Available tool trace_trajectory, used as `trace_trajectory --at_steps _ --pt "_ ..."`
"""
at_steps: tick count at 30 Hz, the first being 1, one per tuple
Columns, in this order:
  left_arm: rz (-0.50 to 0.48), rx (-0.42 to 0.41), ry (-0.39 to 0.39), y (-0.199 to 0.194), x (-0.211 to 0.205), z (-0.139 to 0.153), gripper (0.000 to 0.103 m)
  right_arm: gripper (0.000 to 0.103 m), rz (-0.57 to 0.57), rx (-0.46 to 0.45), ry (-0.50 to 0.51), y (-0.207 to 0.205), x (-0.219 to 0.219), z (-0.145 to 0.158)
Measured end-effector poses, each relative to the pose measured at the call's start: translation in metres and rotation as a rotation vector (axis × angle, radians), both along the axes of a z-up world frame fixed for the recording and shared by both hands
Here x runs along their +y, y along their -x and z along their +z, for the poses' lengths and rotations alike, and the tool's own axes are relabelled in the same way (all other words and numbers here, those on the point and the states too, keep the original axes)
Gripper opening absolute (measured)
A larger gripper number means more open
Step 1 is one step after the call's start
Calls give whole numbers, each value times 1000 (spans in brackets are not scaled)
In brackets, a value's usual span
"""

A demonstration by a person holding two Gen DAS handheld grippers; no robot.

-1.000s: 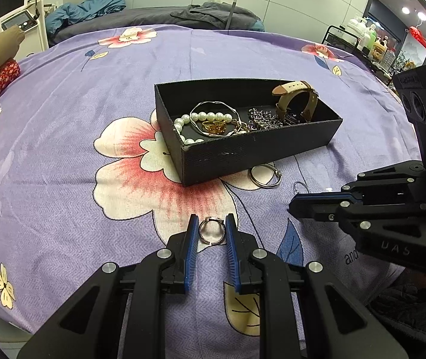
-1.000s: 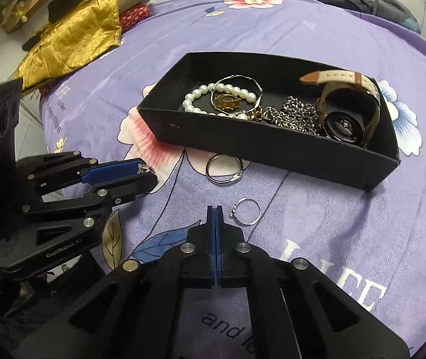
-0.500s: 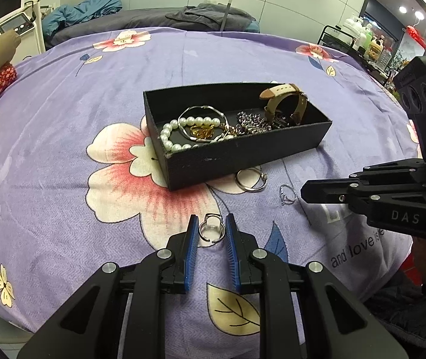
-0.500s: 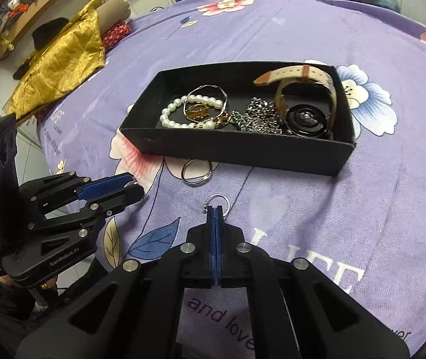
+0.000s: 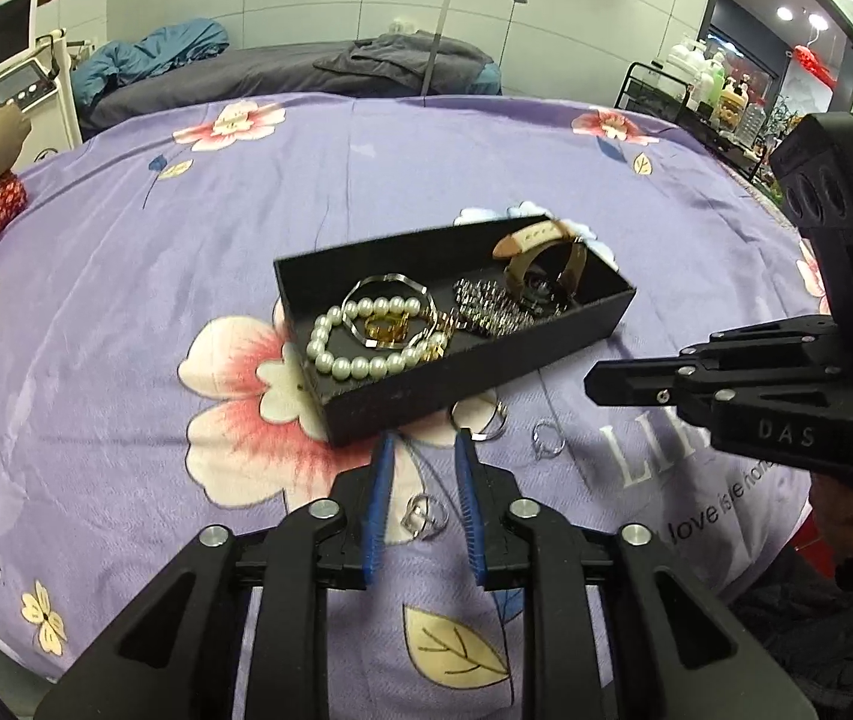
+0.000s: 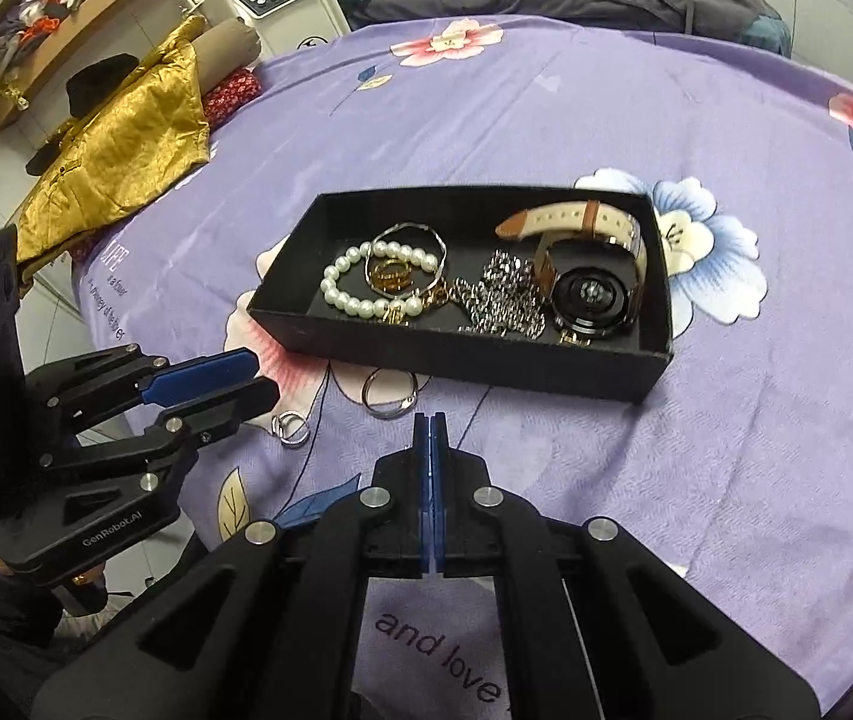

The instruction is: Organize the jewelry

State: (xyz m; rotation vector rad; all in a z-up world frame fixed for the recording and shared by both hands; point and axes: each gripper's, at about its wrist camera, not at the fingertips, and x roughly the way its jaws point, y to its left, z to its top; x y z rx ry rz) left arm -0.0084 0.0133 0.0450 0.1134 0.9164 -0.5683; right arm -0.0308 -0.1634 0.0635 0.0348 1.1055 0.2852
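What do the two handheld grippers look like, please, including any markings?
Both are matte black with silver screws and blue finger pads. The left gripper reads "GenRobot.AI"; the right gripper reads "DAS", and its black housing shows a green light.
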Motion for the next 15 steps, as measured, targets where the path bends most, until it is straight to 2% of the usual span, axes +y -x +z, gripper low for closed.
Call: trace_trajectory --at_steps 6,8,10,12,15 --pt "3 40 -44 7 -1 -22 46 1 -2 50 35 3 3 -19" --pt "10 34 -58 8 -3 -26 46 1 5 41 66 4 5 -20" --pt "4 22 -66 9 -5 -26 44 1 18 37 90 4 7 -21" --pt "-16 0 -86 11 -10 -26 21 1 18 44 94 2 6 -22" --pt "-46 -20 -110 14 -15 -26 17 2 9 57 91 1 3 -26"
